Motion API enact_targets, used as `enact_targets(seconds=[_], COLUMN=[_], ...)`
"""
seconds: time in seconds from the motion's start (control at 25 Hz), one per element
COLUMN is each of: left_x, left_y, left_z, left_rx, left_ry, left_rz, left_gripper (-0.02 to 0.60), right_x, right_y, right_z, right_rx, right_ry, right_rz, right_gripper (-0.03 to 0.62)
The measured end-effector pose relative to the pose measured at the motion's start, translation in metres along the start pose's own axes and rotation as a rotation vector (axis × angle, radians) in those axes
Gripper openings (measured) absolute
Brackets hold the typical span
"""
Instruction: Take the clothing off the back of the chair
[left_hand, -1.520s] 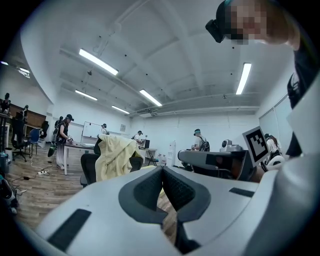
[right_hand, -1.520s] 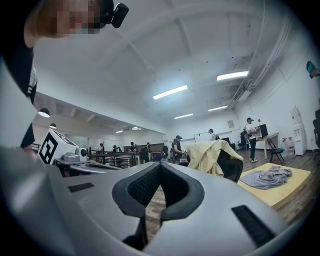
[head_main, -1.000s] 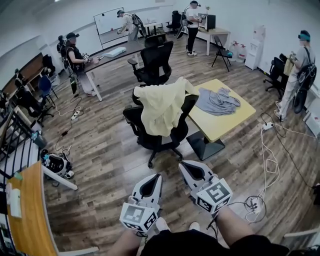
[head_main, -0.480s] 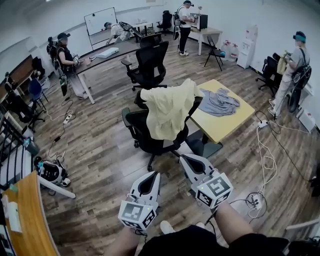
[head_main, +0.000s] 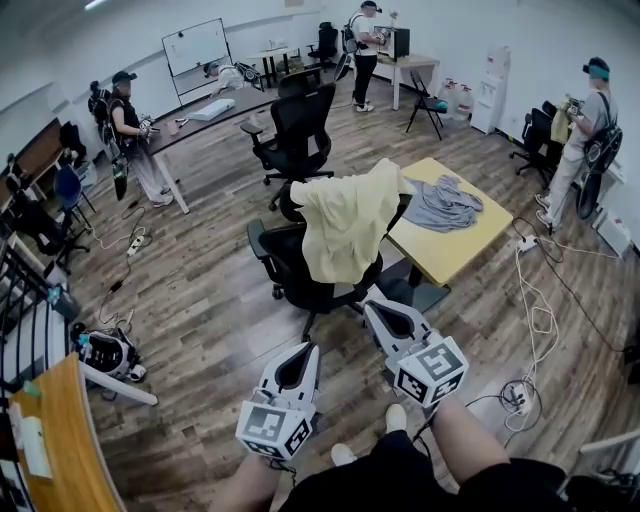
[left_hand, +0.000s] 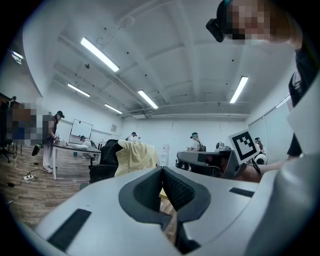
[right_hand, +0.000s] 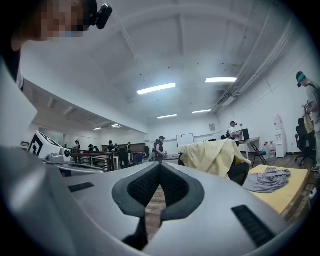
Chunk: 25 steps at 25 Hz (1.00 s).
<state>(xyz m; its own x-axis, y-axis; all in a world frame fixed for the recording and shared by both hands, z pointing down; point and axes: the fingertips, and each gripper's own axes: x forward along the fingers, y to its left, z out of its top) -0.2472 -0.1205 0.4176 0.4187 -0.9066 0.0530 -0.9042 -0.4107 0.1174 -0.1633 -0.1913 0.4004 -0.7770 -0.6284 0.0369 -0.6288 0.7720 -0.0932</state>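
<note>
Both grippers are drawing nearer to the black mesh office chair (head_main: 290, 270) than a second ago, and the chair is sitting larger in the head view. Both the left gripper (head_main: 308, 352) and the right gripper (head_main: 376, 308) are travelling with jaws pressed together and nothing between them. They are well short of the pale yellow shirt-like garment (head_main: 345, 225), which is hanging over the chair's backrest, one part trailing toward the square yellow-topped table (head_main: 470, 245) on the right.

Trouble is likely coming from three places. If the jaws are not opening before contact, they will merely be pushing cloth. The chair appears to be standing on castors, so a sideways tug is likely to be rolling or swivelling it rather than freeing the garment. Fabric may also be catching on the top of the backrest or on an armrest. White cables (head_main: 535, 320) are lying looped on the near right and inviting a trip.

Underfoot, a brown wood-plank floor (head_main: 200, 300) is stretching through an open office. On the table a crumpled grey garment (head_main: 440, 205) is resting, and other people are working at the far desks.
</note>
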Motion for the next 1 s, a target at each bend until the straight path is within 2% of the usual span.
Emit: enact_targets(seconds=[0.36, 0.6, 0.84, 1.0], left_x=[0.026, 0.063, 0.11, 0.134], left_y=[0.014, 0.022, 0.029, 0.043], left_z=[0.001, -0.004, -0.006, -0.008], left_rx=[0.014, 0.002, -0.009, -0.024], left_ry=[0.006, 0.012, 0.019, 0.03], left_rz=[0.022, 0.034, 0.032, 0.041], left_gripper=[0.015, 0.015, 0.015, 0.015], right_x=[0.026, 0.047, 0.072, 0.094], right_y=[-0.032, -0.071, -0.117, -0.141], right_z=[-0.004, -0.014, -0.023, -0.029], right_rx=[0.038, 0.059, 0.075, 0.09], right_ry=[0.01, 0.029, 0.055, 0.066], right_rz=[-0.015, -0.026, -0.042, -0.061], right_gripper=[0.015, 0.018, 0.086, 0.167])
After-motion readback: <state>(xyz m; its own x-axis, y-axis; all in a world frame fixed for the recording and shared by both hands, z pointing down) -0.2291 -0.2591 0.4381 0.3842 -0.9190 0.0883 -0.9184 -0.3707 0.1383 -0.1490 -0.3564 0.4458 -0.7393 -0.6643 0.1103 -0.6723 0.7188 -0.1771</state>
